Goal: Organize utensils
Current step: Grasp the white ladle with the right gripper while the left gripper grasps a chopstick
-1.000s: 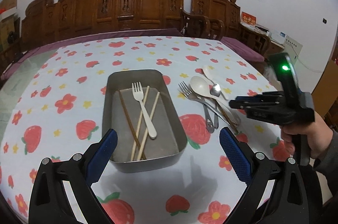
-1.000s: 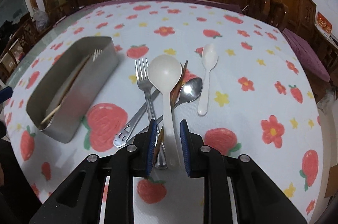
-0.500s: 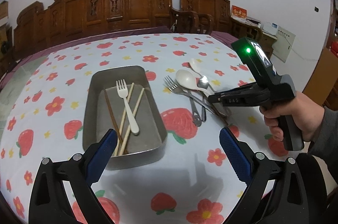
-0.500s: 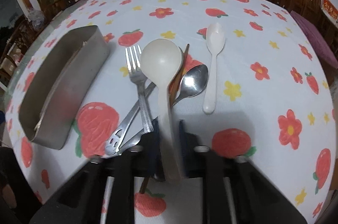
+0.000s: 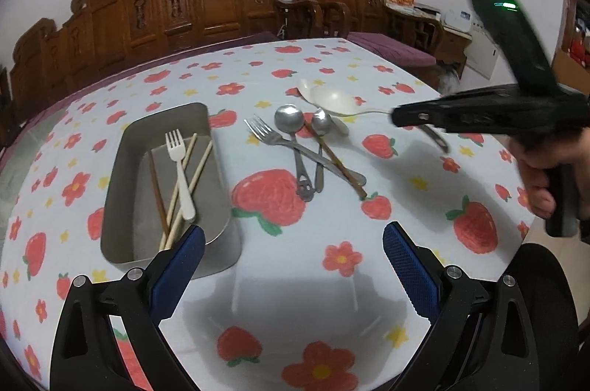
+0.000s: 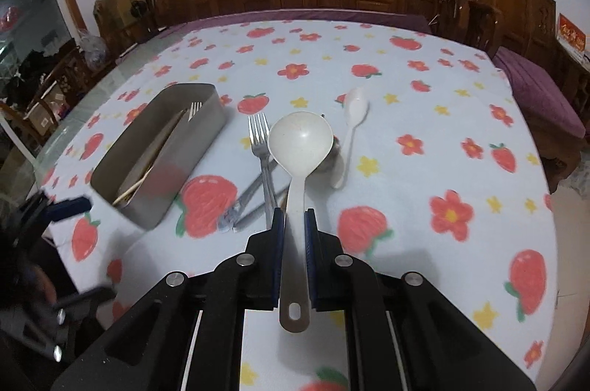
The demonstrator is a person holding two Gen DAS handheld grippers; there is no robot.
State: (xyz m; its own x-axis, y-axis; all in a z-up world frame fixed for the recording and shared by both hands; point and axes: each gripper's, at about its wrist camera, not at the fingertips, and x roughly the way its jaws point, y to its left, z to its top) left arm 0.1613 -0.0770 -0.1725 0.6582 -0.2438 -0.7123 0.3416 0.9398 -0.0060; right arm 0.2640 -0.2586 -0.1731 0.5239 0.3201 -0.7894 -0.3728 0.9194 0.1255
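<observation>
Right hand-held gripper (image 6: 294,217) pinches the white ladle (image 6: 299,147) — seemingly clear of the table; left hand-held gripper (image 5: 293,243) spread, empty.

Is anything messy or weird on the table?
Yes. Beside the tray, a metal fork, two metal spoons and a brown chopstick lie crossed over each other in a heap. A small white spoon lies alone. Nothing is spilled or broken.
</observation>
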